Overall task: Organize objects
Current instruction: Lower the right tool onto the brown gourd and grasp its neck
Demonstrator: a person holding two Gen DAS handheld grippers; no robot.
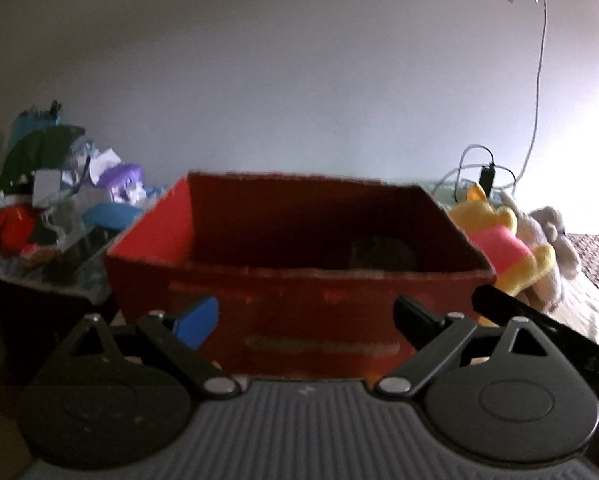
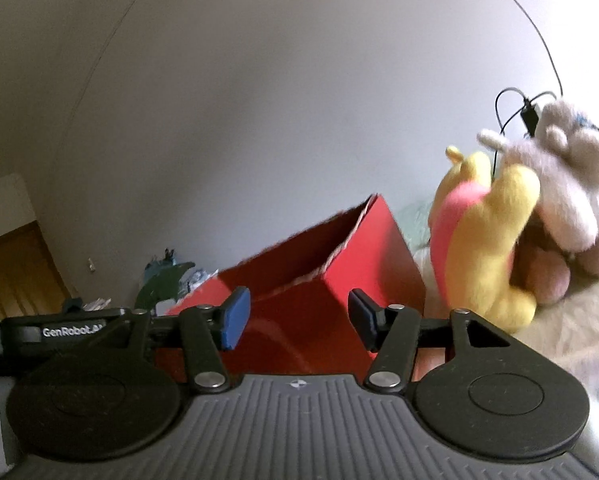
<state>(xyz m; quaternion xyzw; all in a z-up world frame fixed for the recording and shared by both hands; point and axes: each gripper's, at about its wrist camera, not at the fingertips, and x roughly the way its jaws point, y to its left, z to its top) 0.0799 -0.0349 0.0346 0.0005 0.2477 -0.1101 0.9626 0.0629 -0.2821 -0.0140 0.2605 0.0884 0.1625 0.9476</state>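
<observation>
A red open-topped cardboard box (image 1: 299, 288) stands straight ahead in the left wrist view, with something dark low inside it. My left gripper (image 1: 305, 320) is open, its fingers spread in front of the box's near wall, holding nothing. In the right wrist view the same red box (image 2: 339, 288) shows corner-on. My right gripper (image 2: 297, 318) is open and empty in front of that corner. A yellow plush bear with a pink shirt (image 2: 483, 240) leans to the right of the box, seen too as the yellow bear (image 1: 507, 252). A grey-white plush (image 2: 567, 172) lies on top of it.
A heap of colourful toys and bags (image 1: 55, 208) sits left of the box. Brown plush parts (image 2: 547, 276) lie under the grey one. A charger and cable (image 1: 487, 176) hang down the white wall behind. Patterned bedding (image 1: 595, 272) spreads to the right.
</observation>
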